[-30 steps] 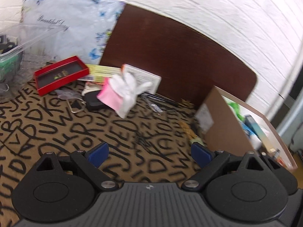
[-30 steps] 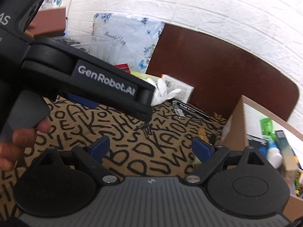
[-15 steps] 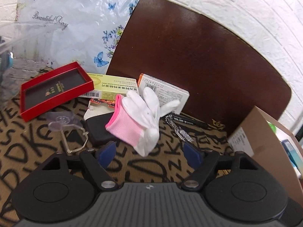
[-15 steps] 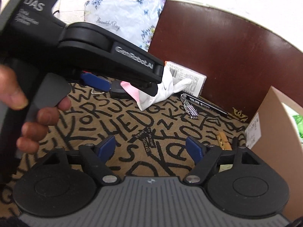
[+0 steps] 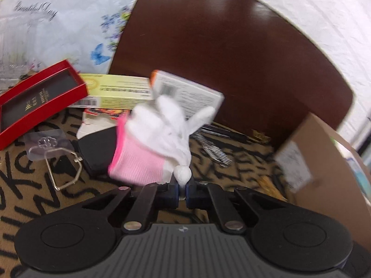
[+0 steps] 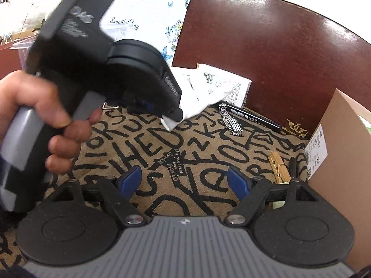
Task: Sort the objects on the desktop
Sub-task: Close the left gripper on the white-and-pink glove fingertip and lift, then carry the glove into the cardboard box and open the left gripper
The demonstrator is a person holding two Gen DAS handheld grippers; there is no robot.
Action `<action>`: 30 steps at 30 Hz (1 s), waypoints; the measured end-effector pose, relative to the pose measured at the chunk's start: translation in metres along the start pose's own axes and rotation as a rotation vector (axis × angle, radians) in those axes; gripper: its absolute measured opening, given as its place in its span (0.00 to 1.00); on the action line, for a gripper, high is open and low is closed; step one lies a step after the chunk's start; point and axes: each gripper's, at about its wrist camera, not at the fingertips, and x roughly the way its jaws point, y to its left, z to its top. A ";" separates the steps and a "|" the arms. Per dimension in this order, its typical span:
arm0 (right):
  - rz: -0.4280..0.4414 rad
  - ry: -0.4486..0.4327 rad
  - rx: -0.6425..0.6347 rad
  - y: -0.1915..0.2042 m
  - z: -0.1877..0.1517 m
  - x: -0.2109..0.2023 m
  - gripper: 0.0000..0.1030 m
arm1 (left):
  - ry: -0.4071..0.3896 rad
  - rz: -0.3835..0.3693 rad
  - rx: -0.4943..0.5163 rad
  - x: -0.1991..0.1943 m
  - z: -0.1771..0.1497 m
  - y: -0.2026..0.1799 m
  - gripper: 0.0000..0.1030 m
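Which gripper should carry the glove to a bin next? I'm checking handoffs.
Left. The left gripper is shut on a fingertip of the white-and-pink glove, so it likely just needs to lift. The right gripper is open, holds nothing and hangs over the lettered mat, short of the glove.

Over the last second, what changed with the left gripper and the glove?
The left gripper moved forward to the glove and shut on one white fingertip; a second ago its jaws were wide open and well short of it. The right gripper stayed open over the lettered mat, holding nothing. The red box, marker and cardboard box show no clear shift.
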 end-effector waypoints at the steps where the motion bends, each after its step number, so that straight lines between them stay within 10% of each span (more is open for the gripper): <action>1: 0.003 -0.003 -0.002 0.001 -0.001 -0.004 0.76 | 0.000 -0.017 0.008 -0.009 -0.003 -0.003 0.02; 17: 0.075 -0.063 -0.053 0.029 -0.044 -0.098 0.73 | 0.156 -0.207 0.053 -0.116 -0.100 -0.061 0.02; 24: 0.126 -0.024 -0.070 0.040 -0.058 -0.117 0.25 | 0.154 -0.210 0.070 -0.139 -0.114 -0.071 0.03; 30: 0.142 -0.005 -0.070 0.041 -0.068 -0.131 0.13 | 0.148 -0.088 0.035 -0.141 -0.121 -0.065 0.59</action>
